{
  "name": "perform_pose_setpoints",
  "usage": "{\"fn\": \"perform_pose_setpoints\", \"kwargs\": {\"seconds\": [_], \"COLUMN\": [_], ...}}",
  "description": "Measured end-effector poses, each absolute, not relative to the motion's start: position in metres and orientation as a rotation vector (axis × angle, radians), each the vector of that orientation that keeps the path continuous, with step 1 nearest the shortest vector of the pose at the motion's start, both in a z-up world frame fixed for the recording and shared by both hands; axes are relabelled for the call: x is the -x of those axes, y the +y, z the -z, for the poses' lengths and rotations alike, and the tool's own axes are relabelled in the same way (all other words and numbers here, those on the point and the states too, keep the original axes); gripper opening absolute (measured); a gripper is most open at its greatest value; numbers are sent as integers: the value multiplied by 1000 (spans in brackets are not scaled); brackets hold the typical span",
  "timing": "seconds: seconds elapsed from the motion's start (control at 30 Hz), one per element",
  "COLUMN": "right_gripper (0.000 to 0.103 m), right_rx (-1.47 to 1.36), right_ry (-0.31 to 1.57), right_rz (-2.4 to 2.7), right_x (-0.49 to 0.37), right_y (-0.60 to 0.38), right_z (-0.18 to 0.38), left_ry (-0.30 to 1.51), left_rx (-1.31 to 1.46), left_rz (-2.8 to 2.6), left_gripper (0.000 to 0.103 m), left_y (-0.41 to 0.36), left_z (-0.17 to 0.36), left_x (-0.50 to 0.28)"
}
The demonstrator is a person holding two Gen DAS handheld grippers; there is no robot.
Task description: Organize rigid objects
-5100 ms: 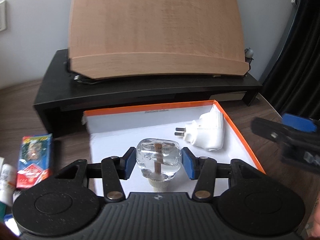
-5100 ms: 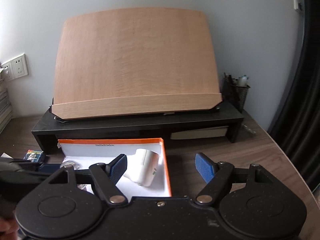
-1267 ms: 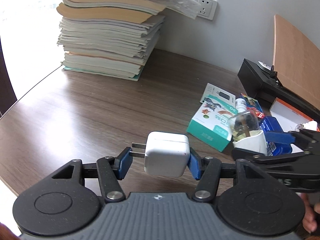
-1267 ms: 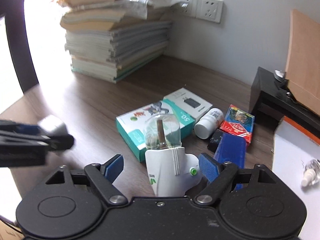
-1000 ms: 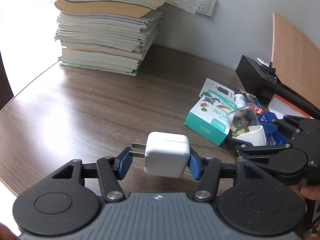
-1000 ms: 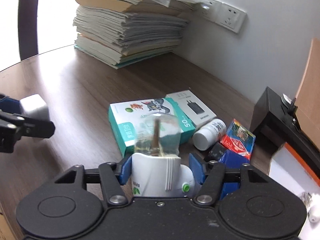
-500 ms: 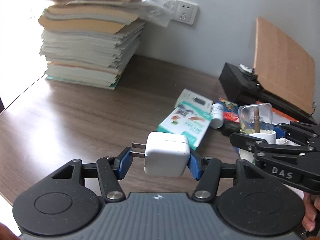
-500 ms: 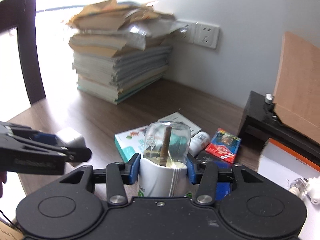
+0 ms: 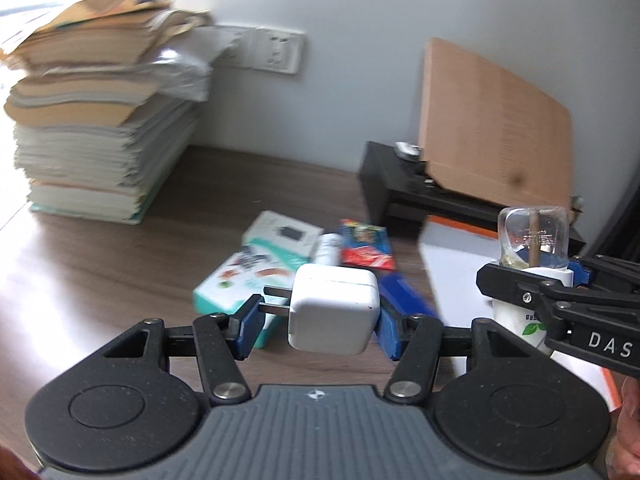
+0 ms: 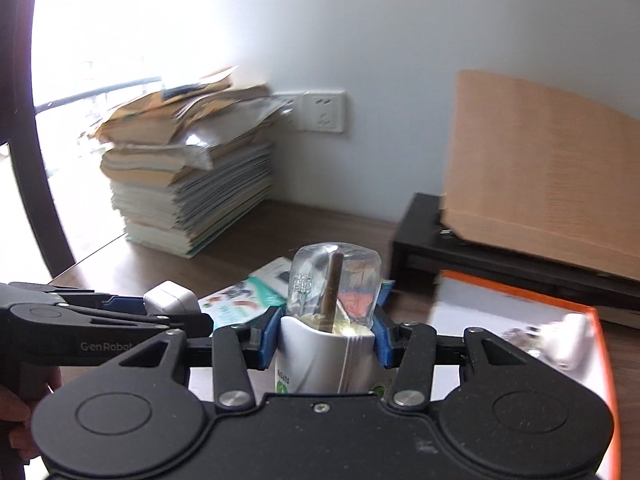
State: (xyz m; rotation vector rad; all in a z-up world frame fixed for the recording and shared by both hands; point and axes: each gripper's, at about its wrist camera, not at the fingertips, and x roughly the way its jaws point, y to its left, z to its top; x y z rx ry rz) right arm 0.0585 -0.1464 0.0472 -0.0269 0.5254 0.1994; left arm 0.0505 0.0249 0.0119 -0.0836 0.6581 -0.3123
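Note:
My left gripper (image 9: 318,322) is shut on a white plug charger (image 9: 332,308), prongs pointing left, held above the wooden desk. My right gripper (image 10: 325,338) is shut on a white mosquito-repellent heater with a clear bottle on top (image 10: 332,320); it also shows in the left wrist view (image 9: 532,248) at the right. The orange-rimmed white box (image 10: 600,320) lies at the right and holds a white plug device (image 10: 568,340) and a clear bottle (image 10: 516,334). The left gripper shows at the left in the right wrist view (image 10: 168,304).
A teal box (image 9: 236,276), a white charger box (image 9: 284,234), a white pill bottle (image 9: 330,246), a red card pack (image 9: 366,244) and a blue item (image 9: 404,292) lie on the desk. A tall paper stack (image 9: 96,140), a black stand (image 9: 432,188) with a wooden board (image 9: 496,140).
Both grippers have swung right toward the orange box, each still holding its object. The right gripper has lifted the heater off the desk.

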Motion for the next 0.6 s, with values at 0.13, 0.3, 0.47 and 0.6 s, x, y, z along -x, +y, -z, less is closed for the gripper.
{"fn": "perform_pose_setpoints", "kwargs": {"seconds": [0.13,0.3,0.47,0.6], "right_gripper": [56,56,56,56], "right_rx": [12,11,-1,-14], "right_ry": [516,515,513,507], "right_rz": [-131,-64,0,48], "right_x": [-46,-32,-18,-7], "right_y": [-173,-204,-234,-254], "right_z": [-49,-47,-46,-46], "left_ry": [650,641,637,636], "left_rx": [70,46,29,20], "left_rz": [365,433,491,523], "left_gripper": [59,59,59,59], "left_y": [-3,-41,-78,-101], "left_z": [-16,-18,-18,-15], "left_x": [-48,-42,-34,-30]}}
